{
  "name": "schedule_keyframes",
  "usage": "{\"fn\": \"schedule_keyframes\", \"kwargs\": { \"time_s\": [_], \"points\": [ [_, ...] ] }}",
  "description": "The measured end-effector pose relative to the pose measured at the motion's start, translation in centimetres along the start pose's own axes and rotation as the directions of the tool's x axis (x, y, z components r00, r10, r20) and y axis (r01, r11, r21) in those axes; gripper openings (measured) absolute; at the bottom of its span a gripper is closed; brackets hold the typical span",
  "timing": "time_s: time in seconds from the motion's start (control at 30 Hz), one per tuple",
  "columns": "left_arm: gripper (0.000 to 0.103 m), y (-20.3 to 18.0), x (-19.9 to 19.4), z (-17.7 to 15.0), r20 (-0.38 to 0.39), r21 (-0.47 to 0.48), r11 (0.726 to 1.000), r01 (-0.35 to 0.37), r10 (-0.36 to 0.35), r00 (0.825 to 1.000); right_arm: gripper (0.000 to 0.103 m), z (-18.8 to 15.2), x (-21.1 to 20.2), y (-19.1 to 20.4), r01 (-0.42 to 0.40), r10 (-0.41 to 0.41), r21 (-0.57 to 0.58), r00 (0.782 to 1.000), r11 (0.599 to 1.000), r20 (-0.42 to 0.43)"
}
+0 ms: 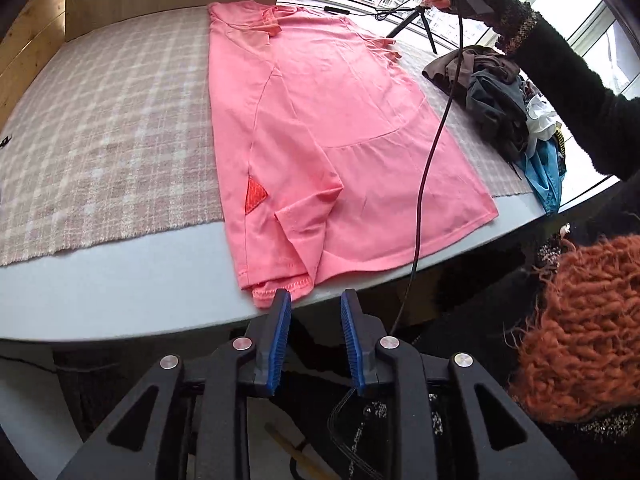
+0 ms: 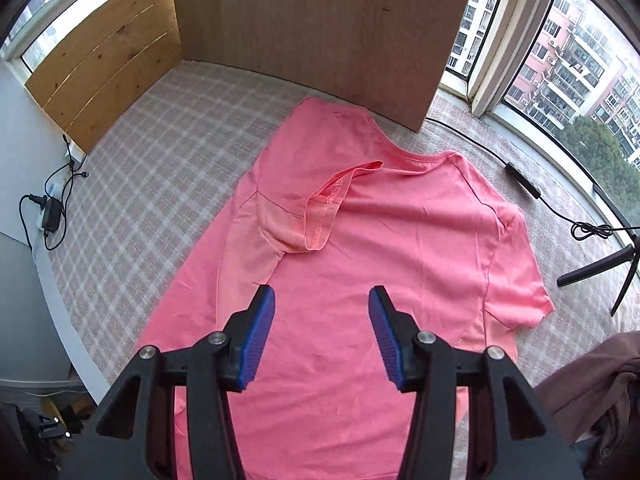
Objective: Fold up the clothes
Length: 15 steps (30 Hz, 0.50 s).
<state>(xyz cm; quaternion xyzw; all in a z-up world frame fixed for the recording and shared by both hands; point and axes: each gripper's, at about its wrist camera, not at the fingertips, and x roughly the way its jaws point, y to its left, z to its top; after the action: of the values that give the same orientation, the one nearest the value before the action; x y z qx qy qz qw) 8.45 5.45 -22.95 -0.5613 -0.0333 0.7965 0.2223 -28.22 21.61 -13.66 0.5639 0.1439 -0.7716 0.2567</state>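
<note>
Apartment room: high-rise windows point(image 2: 560, 60), laundry pile point(image 1: 508, 108)

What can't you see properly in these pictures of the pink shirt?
- Pink T-shirt, right wrist view: its lower part is hidden behind the right gripper and cut off by the bottom edge.
- Pile of clothes, left wrist view: bunched together and partly behind the person's black sleeve, so single garments cannot be told apart.
- Right gripper, left wrist view: cut off by the top edge.
- Left gripper: open, holding nothing.
</note>
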Motion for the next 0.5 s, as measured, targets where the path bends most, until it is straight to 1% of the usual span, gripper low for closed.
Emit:
{"fn": "schedule_keyframes", "kwargs": {
  "time_s": [0.1, 0.23, 0.27, 0.3, 0.33, 0.37, 0.43, 0.47, 0.5],
  "points": [
    [0.026, -0.3, 2.8, 2.1, 0.0, 0.068, 0.997, -0.032, 0.032, 0.999, 0.048, -0.9, 0.4, 0.6, -0.044, 0.043, -0.009, 0.999, 0.999, -0.028],
    [0.026, 0.0, 6.2, 3.1, -0.064, 0.106, 0.993, -0.052, 0.059, 0.996, 0.048, -2.8, 0.1, 1.0, -0.067, 0.066, -0.022, 0.997, 0.998, -0.045],
    [0.024, -0.1, 6.2, 3.1, -0.058, 0.111, 0.993, -0.029, 0.035, 0.998, 0.048, -3.3, 0.0, 1.1, -0.066, 0.065, -0.027, 0.997, 0.997, -0.047],
    [0.023, -0.4, 6.0, 2.9, -0.058, 0.118, 0.993, 0.015, -0.008, 0.998, 0.048, -3.8, -0.2, 1.1, -0.067, 0.065, -0.031, 0.997, 0.997, -0.049],
    [0.021, -1.2, 5.5, 2.5, -0.073, 0.128, 0.985, 0.117, -0.109, 0.991, 0.048, -4.2, -0.3, 0.9, -0.071, 0.069, -0.031, 0.996, 0.997, -0.051],
    [0.023, -2.0, 4.9, 2.0, -0.088, 0.146, 0.969, 0.197, -0.186, 0.979, 0.048, -4.6, -0.4, 0.6, -0.075, 0.074, -0.027, 0.996, 0.997, -0.054],
    [0.022, -4.1, 3.4, 0.8, -0.11, 0.231, 0.945, 0.23, -0.21, 0.972, 0.048, -5.0, -0.5, 0.0, -0.072, 0.071, -0.024, 0.996, 0.997, -0.052],
    [0.024, -4.6, 2.9, 0.5, -0.118, 0.251, 0.942, 0.224, -0.2, 0.973, 0.048, -5.0, -0.5, -0.3, -0.067, 0.066, -0.025, 0.997, 0.997, -0.048],
    [0.026, -4.6, 2.7, 0.5, -0.118, 0.244, 0.948, 0.206, -0.182, 0.976, 0.048, -4.9, -0.4, -0.6, -0.066, 0.065, -0.02, 0.997, 0.998, -0.042]
  ]
}}
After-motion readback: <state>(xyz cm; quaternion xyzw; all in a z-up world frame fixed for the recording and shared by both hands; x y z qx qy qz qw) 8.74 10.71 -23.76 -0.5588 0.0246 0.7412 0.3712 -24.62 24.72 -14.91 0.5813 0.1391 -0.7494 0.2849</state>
